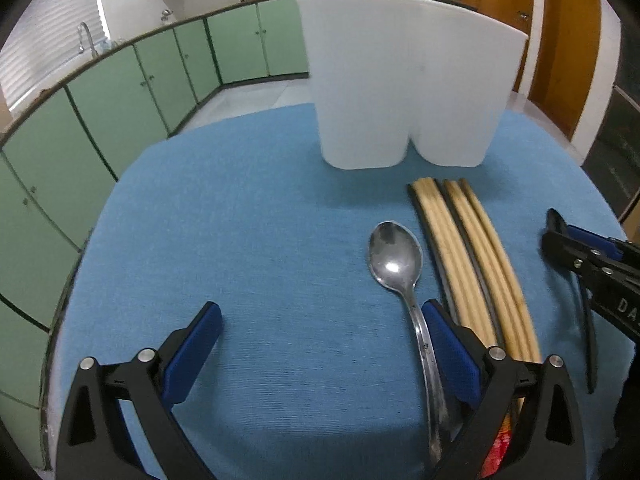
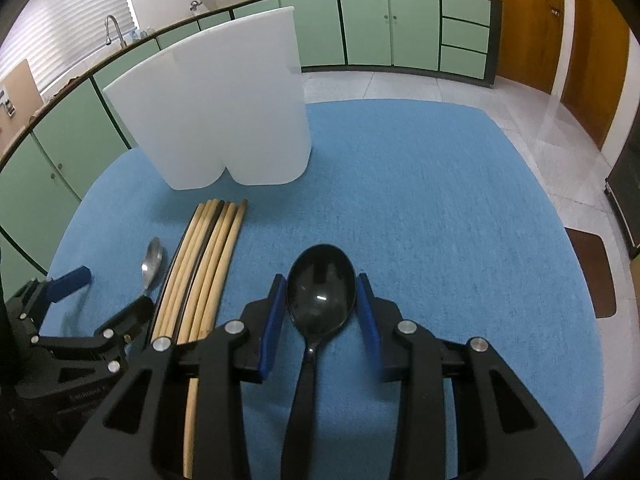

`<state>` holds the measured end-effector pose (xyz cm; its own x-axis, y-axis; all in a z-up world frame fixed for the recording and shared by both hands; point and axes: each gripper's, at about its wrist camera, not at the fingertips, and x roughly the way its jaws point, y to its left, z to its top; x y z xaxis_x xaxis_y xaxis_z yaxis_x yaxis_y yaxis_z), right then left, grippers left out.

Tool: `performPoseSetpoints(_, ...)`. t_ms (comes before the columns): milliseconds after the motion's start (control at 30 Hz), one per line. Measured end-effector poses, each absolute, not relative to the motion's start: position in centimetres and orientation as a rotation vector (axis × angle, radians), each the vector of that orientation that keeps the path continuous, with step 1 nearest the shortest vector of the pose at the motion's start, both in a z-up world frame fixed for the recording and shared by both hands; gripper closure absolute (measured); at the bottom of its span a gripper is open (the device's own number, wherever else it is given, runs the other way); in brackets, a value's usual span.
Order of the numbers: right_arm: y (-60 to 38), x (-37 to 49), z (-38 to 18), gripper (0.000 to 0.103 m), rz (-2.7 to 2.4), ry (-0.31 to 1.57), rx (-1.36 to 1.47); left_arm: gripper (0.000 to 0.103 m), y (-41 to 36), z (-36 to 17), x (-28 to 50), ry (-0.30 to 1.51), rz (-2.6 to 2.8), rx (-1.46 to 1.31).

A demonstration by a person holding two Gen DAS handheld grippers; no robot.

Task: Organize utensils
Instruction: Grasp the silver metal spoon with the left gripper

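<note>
A white two-compartment utensil holder stands upright at the far side of the blue cloth. A metal spoon lies on the cloth, its handle running just inside the right finger of my open left gripper. Several wooden chopsticks lie beside the spoon. A black spoon lies bowl up between the pads of my right gripper; the jaws stand close around the bowl without clearly pressing it. The right gripper also shows in the left wrist view.
The blue cloth covers a round table whose edge drops to a tiled floor. Green kitchen cabinets and a sink tap line the back. A wooden door is at the right.
</note>
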<state>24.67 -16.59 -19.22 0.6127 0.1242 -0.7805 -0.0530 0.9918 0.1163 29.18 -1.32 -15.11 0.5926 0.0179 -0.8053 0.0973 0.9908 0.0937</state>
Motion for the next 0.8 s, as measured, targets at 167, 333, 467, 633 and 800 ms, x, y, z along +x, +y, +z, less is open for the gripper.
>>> performPoseSetpoints(167, -16.5, 24.8, -19.4, 0.069, 0.093, 0.906, 0.047, 0.005, -0.2, -15.1, 29.6, 0.938, -0.026, 0.107)
performPoseSetpoints(333, -16.6, 25.4, -19.4, 0.068, 0.101, 0.914, 0.034, 0.006, 0.1, -14.8, 30.2, 0.941, -0.044, 0.074)
performPoseSetpoints(467, -16.8, 25.7, -19.5, 0.068, 0.113, 0.926, 0.040, 0.006, -0.1, -14.6, 31.4, 0.942, -0.030, 0.078)
performPoseSetpoints(633, -17.1, 26.2, -19.4, 0.067, 0.130, 0.948, 0.063, 0.006, -0.1, -14.4, 33.3, 0.953, -0.014, 0.078)
performPoseSetpoints(800, -17.2, 26.9, -19.1, 0.061, 0.141, 0.988, 0.081, 0.006, -0.3, -14.9, 34.5, 0.995, -0.012, 0.072)
